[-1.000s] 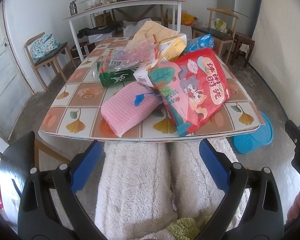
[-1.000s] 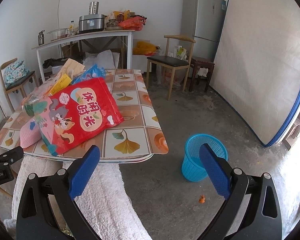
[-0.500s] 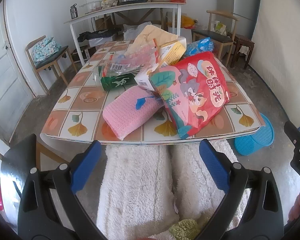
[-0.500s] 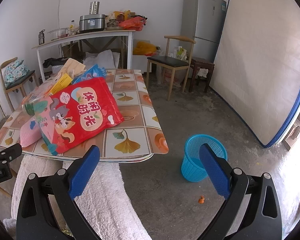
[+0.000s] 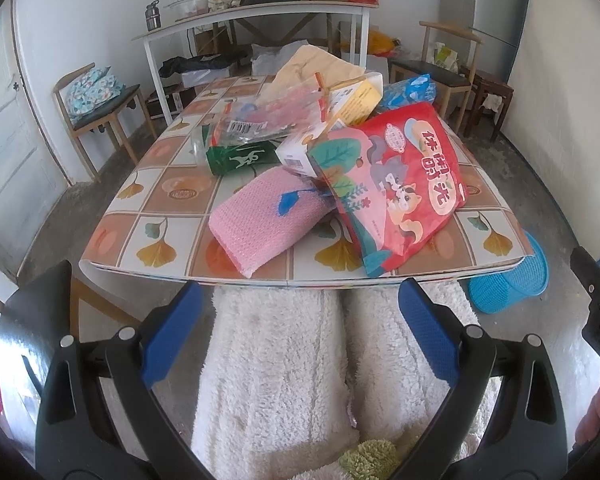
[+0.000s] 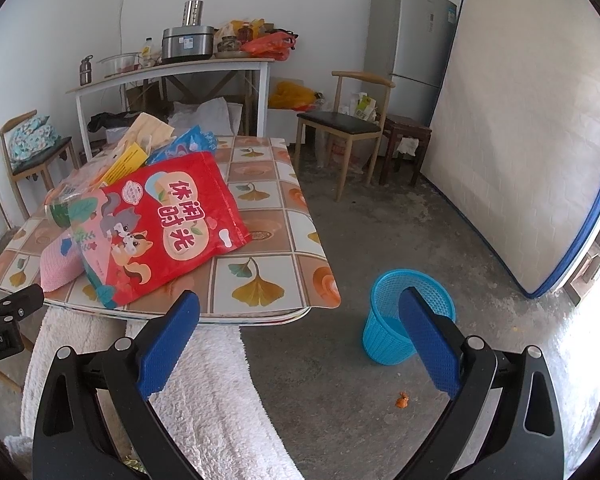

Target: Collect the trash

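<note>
A heap of trash lies on the tiled table (image 5: 168,216) (image 6: 268,276): a big red snack bag (image 5: 404,184) (image 6: 168,224), a pink woven pack (image 5: 268,216) (image 6: 58,266), a green wrapper (image 5: 240,158), a clear plastic bag (image 5: 268,118), a yellow-and-white carton (image 5: 354,100) and a blue packet (image 5: 408,90) (image 6: 188,142). A blue mesh bin (image 6: 408,314) (image 5: 508,284) stands on the floor right of the table. My left gripper (image 5: 300,336) hangs open below the table's near edge, over a person's fluffy white legs. My right gripper (image 6: 300,344) is open too, between table corner and bin.
A white side table (image 6: 172,76) with a cooker and bags stands at the back wall. Wooden chairs (image 6: 344,128) (image 5: 96,108), a fridge (image 6: 412,40) and a leaning mattress (image 6: 520,140) ring the room. An orange scrap (image 6: 402,401) lies on the concrete floor near the bin.
The left wrist view has pulled back and risen slightly, so the table sits a bit farther away. The right view is almost unchanged. Both grippers stay open.
</note>
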`<state>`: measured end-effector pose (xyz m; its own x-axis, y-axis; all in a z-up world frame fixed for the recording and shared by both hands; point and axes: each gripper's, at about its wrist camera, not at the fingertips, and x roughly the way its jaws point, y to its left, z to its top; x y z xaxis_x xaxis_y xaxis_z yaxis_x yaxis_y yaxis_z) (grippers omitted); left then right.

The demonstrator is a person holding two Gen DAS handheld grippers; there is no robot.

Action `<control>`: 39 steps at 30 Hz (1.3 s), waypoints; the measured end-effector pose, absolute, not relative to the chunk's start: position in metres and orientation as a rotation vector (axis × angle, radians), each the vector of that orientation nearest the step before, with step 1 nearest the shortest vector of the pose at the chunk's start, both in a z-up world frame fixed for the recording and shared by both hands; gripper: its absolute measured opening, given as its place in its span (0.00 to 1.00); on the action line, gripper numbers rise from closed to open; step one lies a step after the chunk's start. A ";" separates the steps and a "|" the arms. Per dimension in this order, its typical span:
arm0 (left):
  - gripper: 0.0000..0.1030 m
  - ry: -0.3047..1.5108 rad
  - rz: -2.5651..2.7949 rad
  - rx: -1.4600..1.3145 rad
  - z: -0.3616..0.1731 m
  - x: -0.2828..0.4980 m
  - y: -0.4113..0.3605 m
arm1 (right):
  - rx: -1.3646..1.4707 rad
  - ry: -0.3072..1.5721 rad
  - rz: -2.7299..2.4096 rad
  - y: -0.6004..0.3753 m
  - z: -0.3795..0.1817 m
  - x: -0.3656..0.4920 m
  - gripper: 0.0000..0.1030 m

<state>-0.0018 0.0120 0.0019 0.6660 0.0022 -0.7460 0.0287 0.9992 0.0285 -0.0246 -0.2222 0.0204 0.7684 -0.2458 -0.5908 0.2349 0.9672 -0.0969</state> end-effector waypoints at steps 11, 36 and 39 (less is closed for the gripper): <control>0.92 0.856 0.008 0.040 -0.003 0.002 0.015 | -0.016 0.651 -0.253 -0.221 0.016 -0.019 0.94; 0.92 0.900 0.017 0.021 -0.013 0.060 0.052 | 0.085 0.611 -0.088 -0.218 0.024 0.052 0.94; 0.92 0.827 -0.039 -0.071 -0.002 0.071 0.074 | 0.090 0.609 -0.090 -0.217 0.026 0.060 0.94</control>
